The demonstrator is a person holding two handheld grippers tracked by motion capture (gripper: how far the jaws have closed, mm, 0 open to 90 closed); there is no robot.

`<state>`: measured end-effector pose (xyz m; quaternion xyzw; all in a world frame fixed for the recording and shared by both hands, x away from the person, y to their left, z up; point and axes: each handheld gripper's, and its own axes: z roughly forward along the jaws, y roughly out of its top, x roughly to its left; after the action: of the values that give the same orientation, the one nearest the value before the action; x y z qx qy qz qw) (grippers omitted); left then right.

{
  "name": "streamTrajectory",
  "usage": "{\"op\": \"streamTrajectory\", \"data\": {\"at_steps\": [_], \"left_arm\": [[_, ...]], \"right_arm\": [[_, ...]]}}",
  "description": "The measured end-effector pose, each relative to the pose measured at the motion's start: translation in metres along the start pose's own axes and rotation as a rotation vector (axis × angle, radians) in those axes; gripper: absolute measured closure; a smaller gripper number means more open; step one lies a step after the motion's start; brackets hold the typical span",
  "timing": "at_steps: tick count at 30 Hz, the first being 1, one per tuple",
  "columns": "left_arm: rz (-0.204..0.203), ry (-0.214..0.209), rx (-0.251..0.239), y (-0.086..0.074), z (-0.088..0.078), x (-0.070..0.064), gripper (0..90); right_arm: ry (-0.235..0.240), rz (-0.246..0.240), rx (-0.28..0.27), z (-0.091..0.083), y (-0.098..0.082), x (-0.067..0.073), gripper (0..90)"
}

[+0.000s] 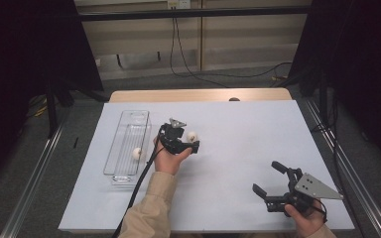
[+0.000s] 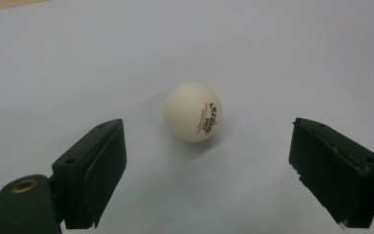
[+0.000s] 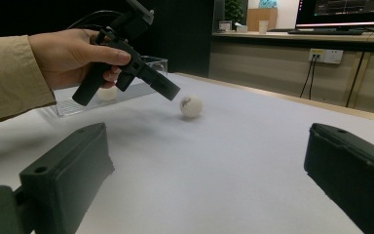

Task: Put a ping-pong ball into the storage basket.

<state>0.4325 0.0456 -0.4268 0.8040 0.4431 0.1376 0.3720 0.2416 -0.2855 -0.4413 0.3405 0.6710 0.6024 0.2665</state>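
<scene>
The white ball (image 2: 193, 112) bears small red and black print, too blurred to read.

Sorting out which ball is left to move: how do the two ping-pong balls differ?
The ball on the table lies loose on the white sheet, while the ball in the tray sits inside the clear plastic tray. The table ball lies ahead of the open left claw; the tray ball lies beside that hand. Both are white.

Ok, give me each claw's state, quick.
Left claw: open, empty, ball lying ahead of it.
Right claw: open, empty.
</scene>
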Motion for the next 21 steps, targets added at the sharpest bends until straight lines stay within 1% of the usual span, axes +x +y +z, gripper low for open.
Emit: {"op": "streamTrajectory", "data": {"at_steps": [1,3,4,6,8,11,13,15,19,20,21], "left_arm": [[-0.01,-0.002,-0.003,0.0001,0.0005,-0.0003,13.9],[-0.007,0.003,-0.009,0.0005,0.0008,0.0004,13.9],[-0.013,0.0,-0.009,0.0005,0.0012,0.0004,13.9],[-0.01,0.006,-0.005,0.0009,0.0012,0.0011,13.9],[-0.013,0.009,-0.011,0.0013,0.0016,0.0012,13.9],[-0.004,0.01,-0.009,0.0017,0.0023,0.0019,14.0],[-0.013,0.011,-0.014,0.0016,0.0035,0.0016,14.0],[-0.009,0.014,-0.014,0.0015,0.0042,0.0021,14.0],[-0.02,0.013,-0.013,0.0014,0.0061,0.0016,14.0],[-0.009,0.016,-0.011,0.0016,0.0062,0.0024,14.0],[-0.015,0.014,-0.011,0.0014,0.0066,0.0019,14.0]], "right_arm": [[0.0,0.0,0.0,0.0,0.0,-0.0001,2.4],[0.001,0.001,-0.001,-0.0001,0.0001,-0.0001,2.4],[0.001,0.0,-0.001,0.0,0.0,-0.0001,2.4],[0.002,0.001,-0.001,0.0,0.0,-0.0001,2.4],[0.0,0.0,0.0,0.0,0.0,0.0,2.4],[0.0,-0.001,-0.002,0.0,0.0001,-0.0002,2.4],[0.0,-0.001,-0.001,0.0,0.0001,-0.0001,2.4],[0.0,-0.001,0.0,0.0,0.0,0.0,2.4],[0.001,-0.001,-0.002,0.0,0.0001,-0.0002,2.4],[0.001,-0.001,-0.002,-0.0001,0.0001,-0.0003,2.4],[0.001,-0.002,-0.003,-0.0001,0.0001,-0.0003,2.4]]}}
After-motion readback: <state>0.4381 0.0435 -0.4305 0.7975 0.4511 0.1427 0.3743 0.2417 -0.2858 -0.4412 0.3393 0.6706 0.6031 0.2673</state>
